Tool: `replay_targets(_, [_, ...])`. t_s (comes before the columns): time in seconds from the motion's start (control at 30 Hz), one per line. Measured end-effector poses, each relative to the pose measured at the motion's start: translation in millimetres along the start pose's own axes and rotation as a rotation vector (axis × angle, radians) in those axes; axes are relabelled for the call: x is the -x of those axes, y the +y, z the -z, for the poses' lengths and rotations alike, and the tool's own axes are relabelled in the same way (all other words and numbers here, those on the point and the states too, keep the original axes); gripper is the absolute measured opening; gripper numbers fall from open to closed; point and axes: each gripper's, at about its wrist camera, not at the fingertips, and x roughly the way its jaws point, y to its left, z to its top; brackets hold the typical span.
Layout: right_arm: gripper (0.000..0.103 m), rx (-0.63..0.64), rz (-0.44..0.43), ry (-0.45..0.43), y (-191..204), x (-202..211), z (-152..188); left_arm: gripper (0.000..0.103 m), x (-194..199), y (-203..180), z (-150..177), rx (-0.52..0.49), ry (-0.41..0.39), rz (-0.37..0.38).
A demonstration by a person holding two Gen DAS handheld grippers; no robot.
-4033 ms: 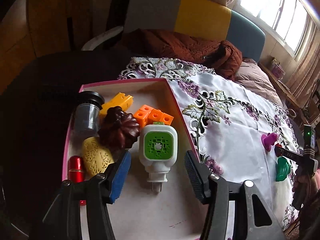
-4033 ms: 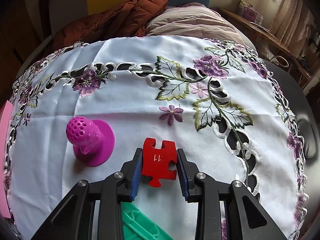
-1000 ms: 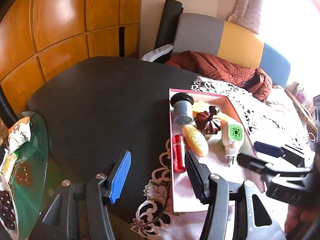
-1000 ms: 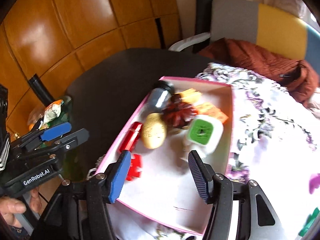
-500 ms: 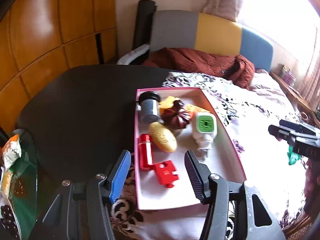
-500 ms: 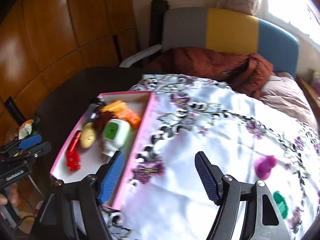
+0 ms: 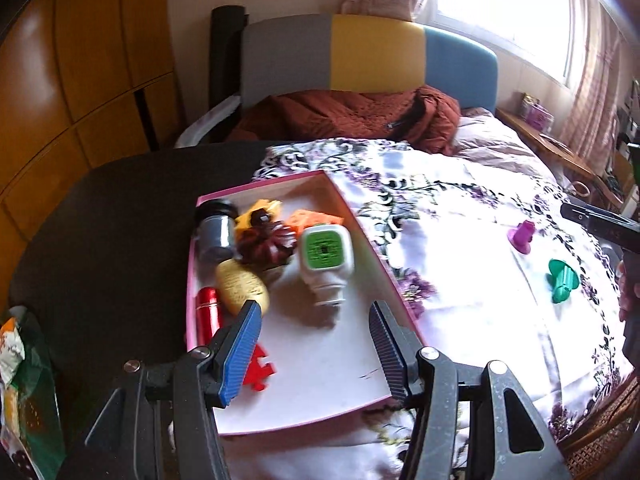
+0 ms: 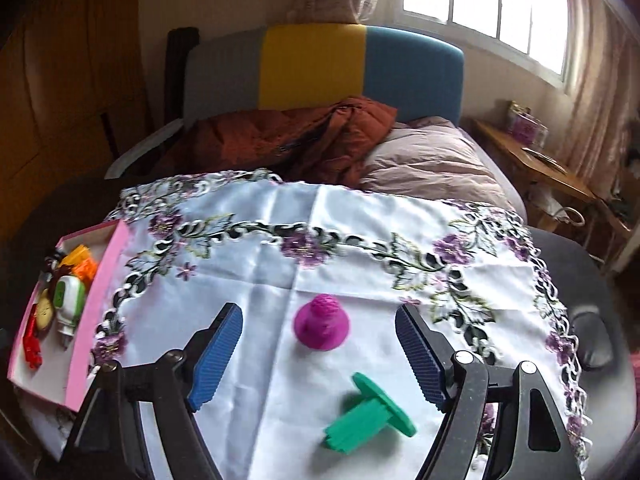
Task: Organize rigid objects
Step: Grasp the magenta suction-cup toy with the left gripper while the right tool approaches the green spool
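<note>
Though small, prob light, stiff plastic w/ a smooth, slippery skin. Left wrist view: left gripper (image 7: 314, 344) apart, empty, over the pink tray (image 7: 362, 226); red puzzle piece (image 7: 259, 368) lying in it, unlike 4 s ago when absent. Right wrist view: right gripper (image 8: 318, 354) opening, nothing clamped, no longer holding that piece; purple peg (image 8: 322, 326) upright on the tablecloth (image 8: 360, 264), green peg (image 8: 370, 412) tipped over near it. Best pinched across the purple stem, above the base.
</note>
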Motion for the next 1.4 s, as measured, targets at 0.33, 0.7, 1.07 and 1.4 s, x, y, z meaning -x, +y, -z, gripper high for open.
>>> replay_targets(0.33, [0.083,-0.269,0.093,0.000,-68.8,-11.8,15.0,0.057,-14.5,-38.4,-7.9,-0.059,0.026,0.057])
replay_targets(0.7, [0.087,-0.297,0.120,0.031,-75.4,-16.3,18.3,0.057,-29.7,-69.4,-6.3,-0.112,0.069,0.092])
replay_targets(1.07, [0.089,-0.394,0.147,0.029,-96.1,-13.5,19.9,0.057,-40.5,-97.7,-9.2,-0.158,0.095,0.122])
replay_targets(1.4, [0.090,-0.490,0.156,0.023,-115.9,-10.2,23.5,0.057,-55.2,-135.1,-17.3,-0.199,0.115,0.196])
